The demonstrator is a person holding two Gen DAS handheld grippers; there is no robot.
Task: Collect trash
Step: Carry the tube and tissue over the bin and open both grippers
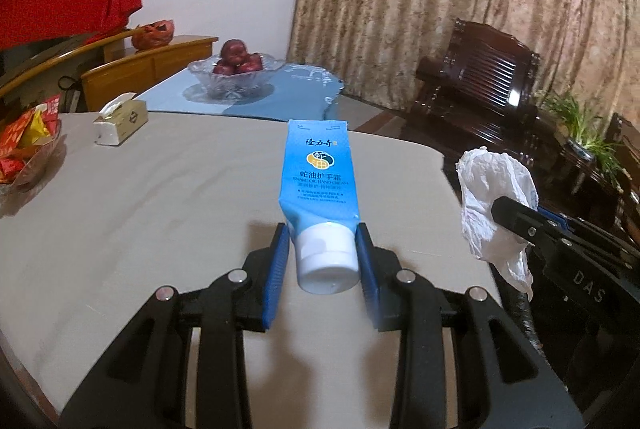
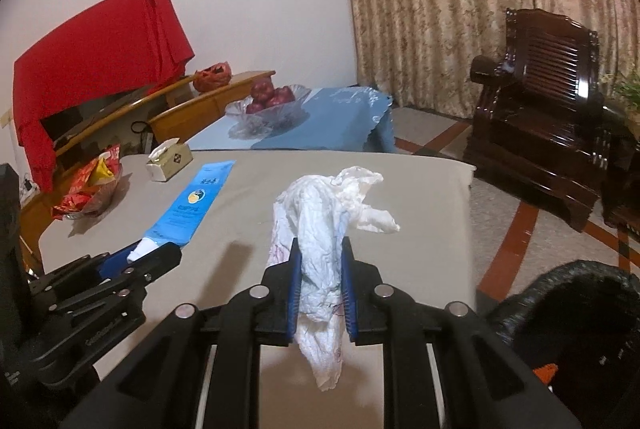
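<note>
My left gripper is shut on a blue hand cream tube, gripped near its white cap and held above the grey table. The tube and the left gripper also show at the left of the right wrist view. My right gripper is shut on a crumpled white tissue, held above the table. The tissue and the right gripper show at the right of the left wrist view. A black trash bin sits at the lower right, beyond the table edge.
A tissue box and a dish of red snack packets stand at the table's far left. A glass bowl of apples sits on a blue-covered table behind. A dark wooden armchair stands to the right.
</note>
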